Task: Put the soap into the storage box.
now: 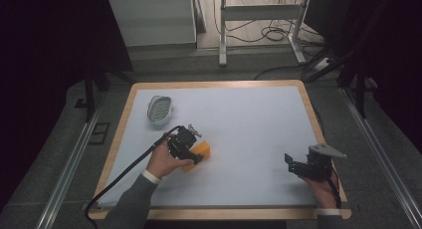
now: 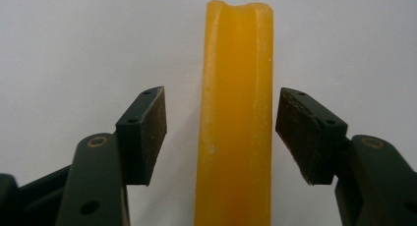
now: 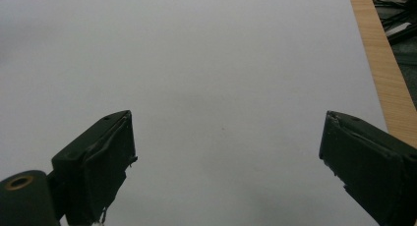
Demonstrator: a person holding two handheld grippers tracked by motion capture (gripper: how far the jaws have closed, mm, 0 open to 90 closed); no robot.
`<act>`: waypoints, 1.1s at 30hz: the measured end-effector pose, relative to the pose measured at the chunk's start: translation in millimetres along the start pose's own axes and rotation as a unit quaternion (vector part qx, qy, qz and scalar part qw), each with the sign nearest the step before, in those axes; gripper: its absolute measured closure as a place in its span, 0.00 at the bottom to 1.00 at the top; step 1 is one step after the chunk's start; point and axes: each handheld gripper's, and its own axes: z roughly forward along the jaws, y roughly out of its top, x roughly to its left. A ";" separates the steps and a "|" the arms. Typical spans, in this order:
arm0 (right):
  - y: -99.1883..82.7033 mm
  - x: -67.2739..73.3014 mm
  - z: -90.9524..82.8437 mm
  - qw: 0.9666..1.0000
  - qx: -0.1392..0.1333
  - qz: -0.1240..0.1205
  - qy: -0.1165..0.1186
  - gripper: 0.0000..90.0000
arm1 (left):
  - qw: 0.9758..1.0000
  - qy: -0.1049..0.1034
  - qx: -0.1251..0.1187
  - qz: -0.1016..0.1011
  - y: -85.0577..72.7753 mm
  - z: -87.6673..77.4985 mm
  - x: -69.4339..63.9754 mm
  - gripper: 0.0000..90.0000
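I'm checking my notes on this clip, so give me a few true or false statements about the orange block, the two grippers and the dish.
1. The orange block lies between the jaws of the left gripper. True.
2. The left gripper's pads press on the block. False: gaps show on both sides.
3. The right gripper holds the white dish. False: its jaws stand open over bare table.
4. The dish sits near the table's far left corner. True.
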 end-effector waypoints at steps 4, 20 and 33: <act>-0.2 -0.2 0.1 1.000 0.001 0.001 -0.002 0.08 | 1.000 -0.002 0.004 0.003 -0.5 3.1 -0.9 0.45; -0.7 -0.4 1.2 1.000 0.003 0.000 -0.008 0.08 | 1.000 -0.007 0.009 -0.001 -2.2 10.5 0.2 0.68; 0.0 0.2 -0.2 1.000 -0.002 0.001 -0.011 0.08 | 1.000 -0.018 -0.020 -0.011 -4.8 -11.8 8.7 0.68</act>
